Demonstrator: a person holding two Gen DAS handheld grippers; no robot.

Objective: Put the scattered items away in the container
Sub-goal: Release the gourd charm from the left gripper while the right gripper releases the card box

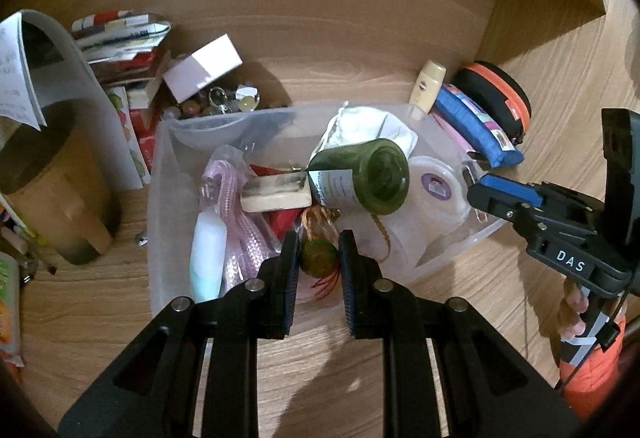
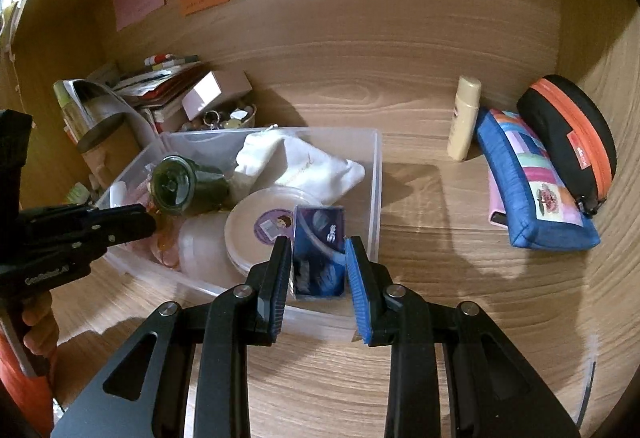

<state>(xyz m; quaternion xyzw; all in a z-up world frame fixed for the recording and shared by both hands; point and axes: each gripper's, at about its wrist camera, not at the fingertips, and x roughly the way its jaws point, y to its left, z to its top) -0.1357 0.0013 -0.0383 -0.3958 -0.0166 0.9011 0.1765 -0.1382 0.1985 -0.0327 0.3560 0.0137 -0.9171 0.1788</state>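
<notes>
Clear plastic container (image 1: 160, 173) sits dead ahead in the left wrist view, already crowded: green jar (image 1: 362, 173) on its side with its base facing the camera, pink rope (image 1: 236, 234), white tube (image 1: 208, 250), round lidded tub (image 1: 434, 187), white cloth pouch (image 1: 368, 125). Left gripper (image 1: 319, 258) hangs over the near wall, jaws apart with a narrow gap; a small greenish ball with orange fringe (image 1: 318, 258) shows in the gap, but whether the pads touch it or it lies below them, cannot tell. Right gripper (image 1: 486, 193) comes in from the right at the bin's right rim; its jaw state is unreadable here. Beyond the rim, still outside: cream bottle (image 1: 430, 85), blue pouch (image 1: 476, 125), black-and-orange zip case (image 1: 500, 97).

Right wrist view: right gripper (image 2: 318, 274) is over the bin's near right corner with a dark blue packet (image 2: 320, 250) standing between the pads, long axis running away from the camera. Fingers look slightly spread, and there seems to be a sliver of gap on the right side, so probably a release, not a firm hold. Left gripper (image 2: 132, 226) tip is at the far left, over the bin.

Only this view lays out the leftovers clearly: all three lie well to the right of the bin, so the right gripper is nearer. Bottle stands upright against the back wall; blue pouch's long axis runs near-to-far, leaning on the zip case.
</notes>
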